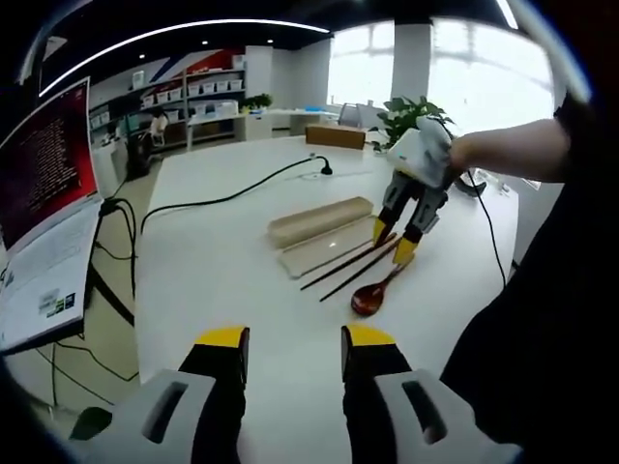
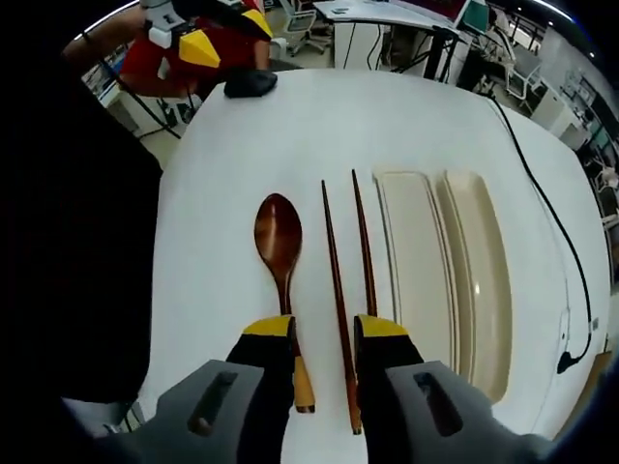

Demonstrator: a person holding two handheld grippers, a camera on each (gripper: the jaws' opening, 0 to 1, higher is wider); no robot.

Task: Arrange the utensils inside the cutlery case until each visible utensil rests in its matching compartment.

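My right gripper point(image 2: 324, 338) hangs spread over the chopsticks point(image 2: 340, 290), mid-frame beside the spoon point(image 2: 279, 237); I'd straddle one stick squarely before pinching. The open case point(image 2: 450, 280) lies right of them. The left gripper view shows my left gripper point(image 1: 295, 348) spread, idle, and a laptop point(image 1: 48, 213) at left.

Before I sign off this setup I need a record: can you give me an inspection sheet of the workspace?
Surface: white table.
Job's things: wooden spoon and two chopsticks lie beside the open cutlery case, outside it.
Clutter: dark object at the table's edge.
Grippers: right gripper open over the spoon handle and chopsticks; left gripper open, empty.
Cables: black cable across the table.
Surroundings: office, laptop, plant.
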